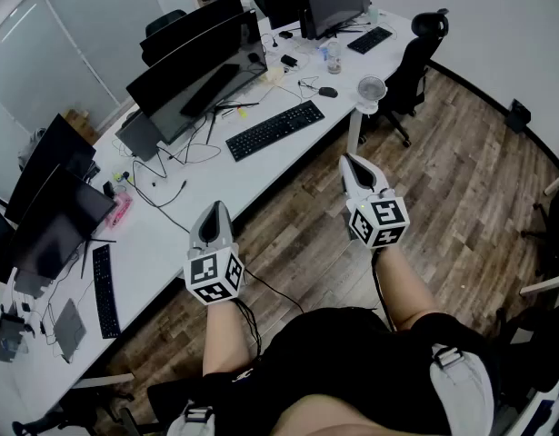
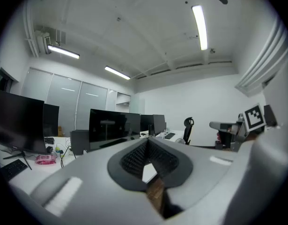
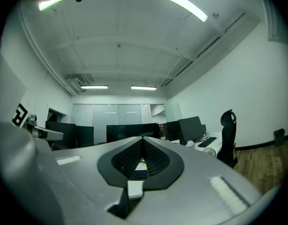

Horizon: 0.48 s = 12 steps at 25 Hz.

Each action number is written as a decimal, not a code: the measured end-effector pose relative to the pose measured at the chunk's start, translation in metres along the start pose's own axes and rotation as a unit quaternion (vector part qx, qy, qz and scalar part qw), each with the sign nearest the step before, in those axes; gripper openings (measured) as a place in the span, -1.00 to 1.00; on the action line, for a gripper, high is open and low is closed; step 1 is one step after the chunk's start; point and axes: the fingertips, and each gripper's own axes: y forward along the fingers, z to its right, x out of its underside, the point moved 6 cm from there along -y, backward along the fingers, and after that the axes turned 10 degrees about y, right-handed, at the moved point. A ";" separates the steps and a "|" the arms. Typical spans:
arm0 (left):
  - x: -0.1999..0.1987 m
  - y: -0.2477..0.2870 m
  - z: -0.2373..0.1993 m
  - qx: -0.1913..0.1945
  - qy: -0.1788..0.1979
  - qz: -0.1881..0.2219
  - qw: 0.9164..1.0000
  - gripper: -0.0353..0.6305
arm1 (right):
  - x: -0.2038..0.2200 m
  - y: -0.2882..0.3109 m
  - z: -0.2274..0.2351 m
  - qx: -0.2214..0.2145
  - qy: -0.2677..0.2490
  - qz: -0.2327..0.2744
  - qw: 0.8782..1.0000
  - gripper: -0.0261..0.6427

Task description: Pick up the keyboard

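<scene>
**Approach on, keyboard untouched**

The long white surface (image 1: pixel 261 166) carries the black keyboard (image 1: pixel 274 130), lying flat near its front edge. Left tongs (image 1: pixel 215 209) and right tongs (image 1: pixel 352 163) hover just short of the surface, both closed and empty. Next, I reckon: reach in over the surface, open up, straddle the keyboard's ends.

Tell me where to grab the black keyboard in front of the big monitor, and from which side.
Take the keyboard by its two short ends, one tongs on each, coming from the floor-side edge of the desk. It lies flat, long and thin, near that edge, with monitors and cables behind. The left tongs and right tongs are shut and empty, so open them first.
</scene>
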 end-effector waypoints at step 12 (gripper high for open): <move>0.007 0.002 -0.030 0.022 -0.004 0.013 1.000 -0.73 | 0.012 0.005 -0.029 0.005 0.018 0.009 1.000 -0.93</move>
